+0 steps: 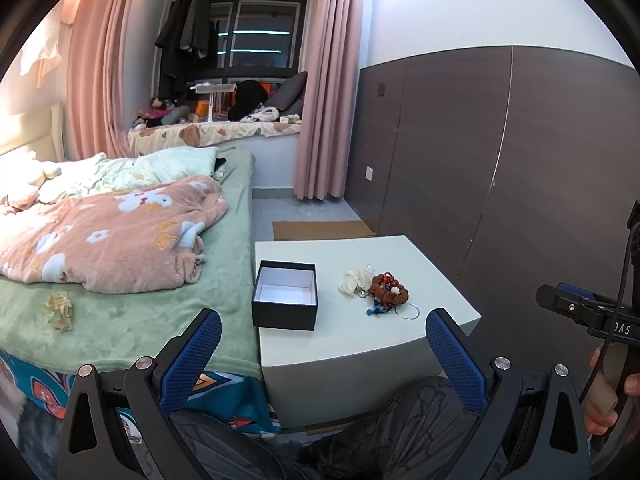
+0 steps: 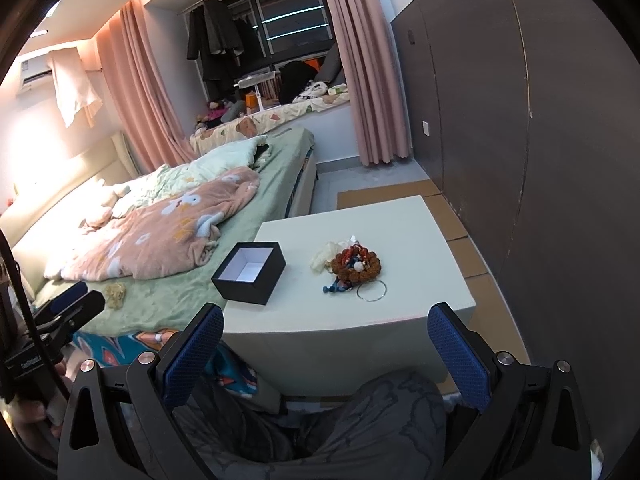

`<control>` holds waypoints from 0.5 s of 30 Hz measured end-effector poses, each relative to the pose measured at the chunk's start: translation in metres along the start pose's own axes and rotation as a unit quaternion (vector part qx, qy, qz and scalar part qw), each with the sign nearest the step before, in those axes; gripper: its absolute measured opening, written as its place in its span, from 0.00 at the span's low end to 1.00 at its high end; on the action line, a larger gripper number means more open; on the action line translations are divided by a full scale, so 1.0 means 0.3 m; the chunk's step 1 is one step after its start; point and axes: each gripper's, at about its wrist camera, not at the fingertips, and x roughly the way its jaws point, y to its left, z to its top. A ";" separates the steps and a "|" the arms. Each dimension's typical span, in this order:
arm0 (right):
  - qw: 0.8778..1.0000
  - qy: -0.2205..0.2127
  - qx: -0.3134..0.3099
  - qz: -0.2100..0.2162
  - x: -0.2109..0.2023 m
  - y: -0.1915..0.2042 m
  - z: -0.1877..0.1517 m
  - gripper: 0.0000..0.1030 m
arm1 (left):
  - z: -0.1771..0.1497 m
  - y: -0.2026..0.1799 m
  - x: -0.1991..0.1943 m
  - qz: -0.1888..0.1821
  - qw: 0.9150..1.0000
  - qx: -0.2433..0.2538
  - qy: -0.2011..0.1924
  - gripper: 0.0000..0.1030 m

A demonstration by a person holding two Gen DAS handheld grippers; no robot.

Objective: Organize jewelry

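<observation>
So the setup here is a small white side table [image 1: 360,344] pushed up against the green-covered bed [image 1: 132,312], and everything for the job sits on top of it. On the left side of the tabletop there's an open black box [image 1: 285,295] with a white lining, nothing in it that I can see, so my guess is that's where the jewelry ends up. To the right of it, a little apart, is the jewelry pile [image 2: 352,266]: a chunky brown beaded bracelet [image 1: 389,290] with some red and blue beads tangled in, a pale cream bit [image 1: 353,282] tucked against its far-left side, and a thin silver ring [image 2: 372,291] lying flat at the near edge of the heap, just touching it.

Neither tool is touching anything. The left gripper [image 1: 322,348] is spread wide, hanging back at the near edge of the table, above the person's knee. The right gripper [image 2: 325,346] is spread just as wide, also short of the table. Looks like a ready pose to me, both lined up facing the box and the pile, nothing moved into the box yet
</observation>
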 end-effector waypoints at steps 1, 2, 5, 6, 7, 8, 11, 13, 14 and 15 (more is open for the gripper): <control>1.000 0.000 0.000 -0.001 -0.001 0.000 0.000 1.00 | 0.000 -0.008 -0.023 0.000 1.000 0.000 -0.002 0.99; 1.000 0.000 0.000 -0.001 -0.001 0.001 0.000 1.00 | -0.003 -0.007 -0.033 0.000 1.000 0.001 -0.003 0.99; 1.000 0.000 0.000 0.000 -0.002 0.003 -0.001 1.00 | 0.006 -0.010 -0.035 -0.001 1.000 0.000 -0.004 0.99; 1.000 0.000 0.001 0.000 -0.003 0.002 -0.001 1.00 | 0.009 -0.012 -0.034 -0.001 1.000 0.001 -0.003 0.99; 1.000 -0.001 0.000 -0.001 -0.003 0.005 -0.001 1.00 | 0.012 -0.015 -0.033 -0.001 1.000 0.002 -0.003 0.99; 1.000 -0.001 -0.001 -0.001 -0.002 0.004 -0.001 1.00 | 0.016 -0.017 -0.033 0.000 1.000 0.002 -0.003 0.99; 1.000 -0.003 -0.001 0.000 -0.015 0.007 0.007 1.00 | 0.003 -0.013 -0.044 0.000 1.000 0.003 -0.004 0.99; 1.000 -0.002 -0.001 -0.001 -0.016 0.008 0.007 1.00 | 0.006 -0.016 -0.048 0.001 1.000 0.005 -0.006 0.99; 1.000 -0.002 -0.001 -0.001 -0.016 0.008 0.005 1.00 | 0.009 -0.016 -0.048 0.002 1.000 0.004 -0.006 0.99; 1.000 -0.003 -0.001 -0.001 -0.016 0.008 0.004 1.00 | 0.013 -0.016 -0.048 0.002 1.000 0.004 -0.006 0.99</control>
